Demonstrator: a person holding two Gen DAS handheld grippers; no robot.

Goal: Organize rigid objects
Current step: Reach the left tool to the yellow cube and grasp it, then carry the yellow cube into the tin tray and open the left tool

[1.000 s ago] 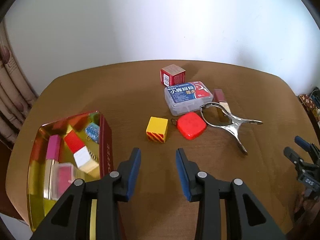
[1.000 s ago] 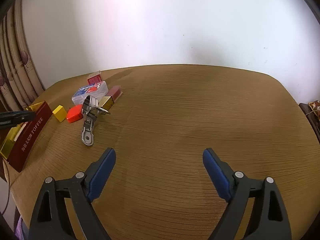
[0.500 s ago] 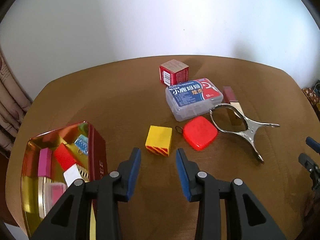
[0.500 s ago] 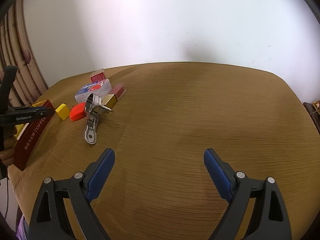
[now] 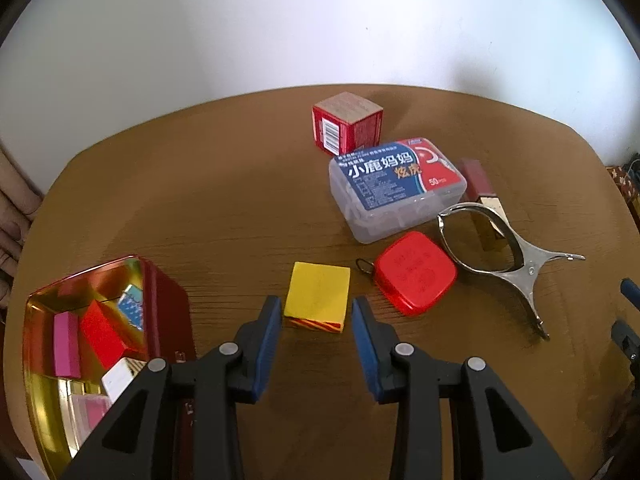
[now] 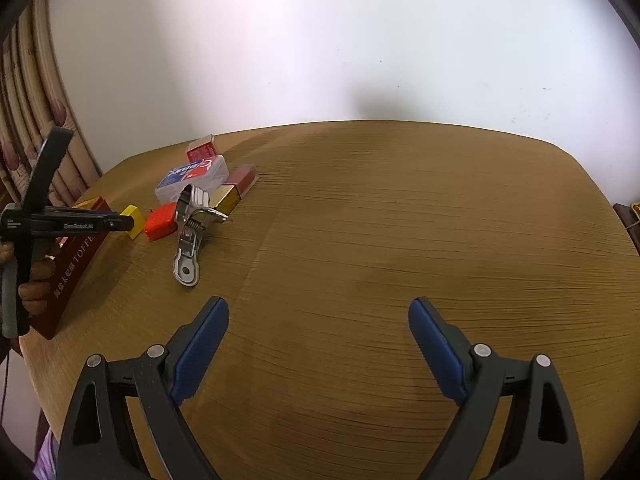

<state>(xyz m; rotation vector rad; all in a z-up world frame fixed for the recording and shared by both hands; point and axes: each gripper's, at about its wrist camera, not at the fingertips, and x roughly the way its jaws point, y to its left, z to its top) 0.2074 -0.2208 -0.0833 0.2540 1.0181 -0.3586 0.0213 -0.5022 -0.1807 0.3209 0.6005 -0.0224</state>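
A yellow block (image 5: 318,290) with a striped side lies on the brown table (image 5: 224,200), just ahead of my left gripper (image 5: 316,308). The left gripper's blue fingers (image 5: 268,332) stand a little wider than the block and do not touch it. Right of the block lies a red square case (image 5: 416,272), then a metal clamp (image 5: 508,248). Behind them are a clear floss box (image 5: 396,188), a small red carton (image 5: 346,126) and a dark red and gold stick (image 5: 478,184). My right gripper (image 6: 318,312) is open wide over bare table (image 6: 400,220).
A red tin (image 5: 168,312) with a gold inside stands at the left and holds pink, red, white and blue pieces. In the right wrist view a hand (image 6: 32,280) holds the left gripper (image 6: 120,222) over the tin's edge. A white wall lies behind the table.
My left gripper has come forward and down, so the yellow block now sits just off its fingertips and the tin has slid to the left. The right gripper has stayed put.
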